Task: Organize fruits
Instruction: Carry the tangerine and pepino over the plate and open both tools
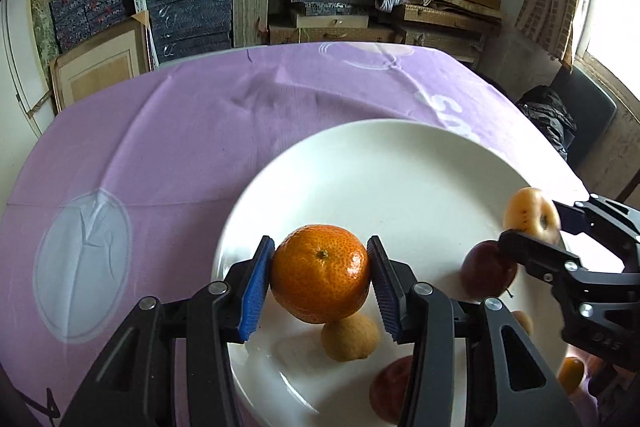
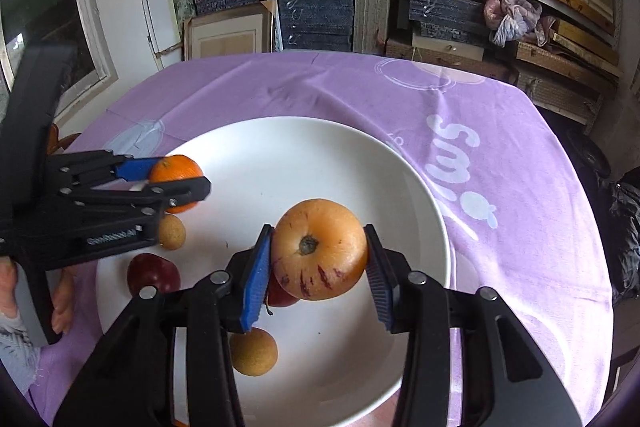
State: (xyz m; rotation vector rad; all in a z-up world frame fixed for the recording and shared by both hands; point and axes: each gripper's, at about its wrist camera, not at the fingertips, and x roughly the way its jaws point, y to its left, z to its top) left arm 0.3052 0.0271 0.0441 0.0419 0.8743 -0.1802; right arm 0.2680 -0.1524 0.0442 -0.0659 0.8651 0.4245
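Over a white plate on the lilac-draped counter, we carry two fruits at once. Our left tongs are clamped on a mandarin, blue pads pressed to either side, stem end facing the camera. Our right tongs are clamped on a pale yellow-orange fruit streaked with purple, its calyx turned toward us.

Both fruits appear to hang above the plate rather than rest on it; we cannot tell how high. Beneath them, on the near half of the plate, lie two dark red fruits and two small tan round fruits. One red fruit sits partly hidden behind the right tongs' load. The far half of the plate is bare, and it sits toward the near right of the counter.

We judge the step in hand to be setting both fruits down on the plate. To do it well, we would steer each toward the bare far half, well apart from the fruits already there, lower until the fruit touches the plate, and only then part the pads. Round fruit rolls, so a release from any height risks knocking a neighbour or sending one off the rim. Keeping the two tongs apart avoids a collision.
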